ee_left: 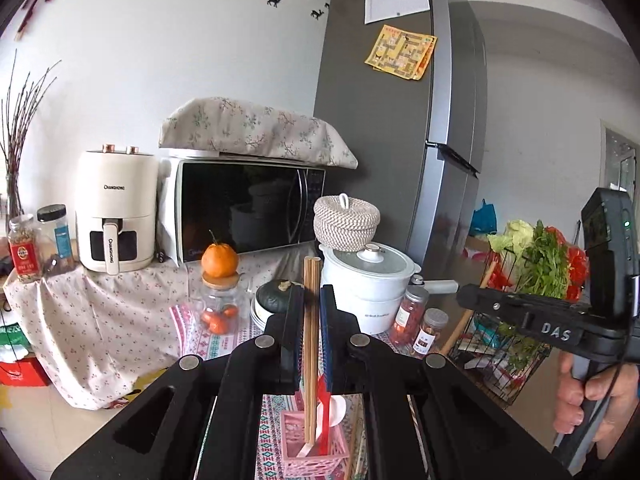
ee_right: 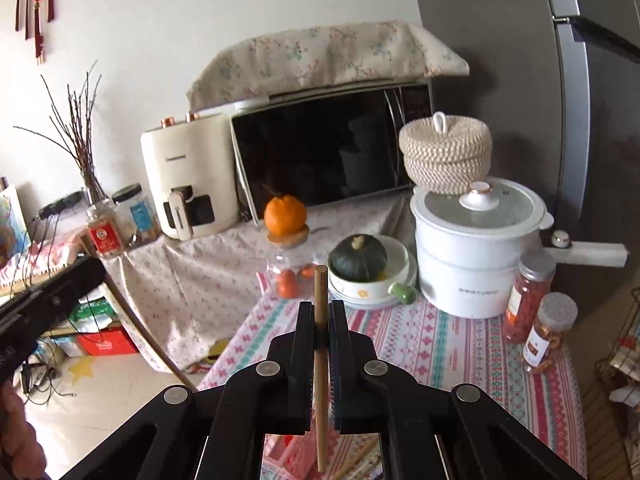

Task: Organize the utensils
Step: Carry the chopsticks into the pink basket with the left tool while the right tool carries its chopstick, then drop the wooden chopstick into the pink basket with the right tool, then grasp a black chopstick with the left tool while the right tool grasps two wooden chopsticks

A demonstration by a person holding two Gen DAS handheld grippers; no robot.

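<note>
At the bottom centre of the left wrist view, the left black two-finger gripper (ee_left: 311,312) is clamped on a pair of slim wooden chopsticks (ee_left: 310,344), two sticks side by side and upright. Their lower ends dip into a pink plastic lattice utensil basket (ee_left: 312,450) at the bottom of the frame, which also holds one white spoon (ee_left: 335,408) and something red I cannot identify. The basket stands on a woven-pattern tablecloth (ee_left: 270,432).

In the right wrist view, the right black two-finger gripper (ee_right: 321,316) at lower centre grips a single round wooden chopstick (ee_right: 320,360), nearly vertical, its tip low over the same patterned cloth.

Beyond the fingers stand one dark green ridged squash (ee_right: 358,258) in a white ceramic bowl (ee_right: 396,276), one glass jar topped by an orange (ee_right: 285,215), one white lidded pot (ee_right: 476,248), and two clear cylindrical jars (ee_right: 530,294) at middle right.
</note>
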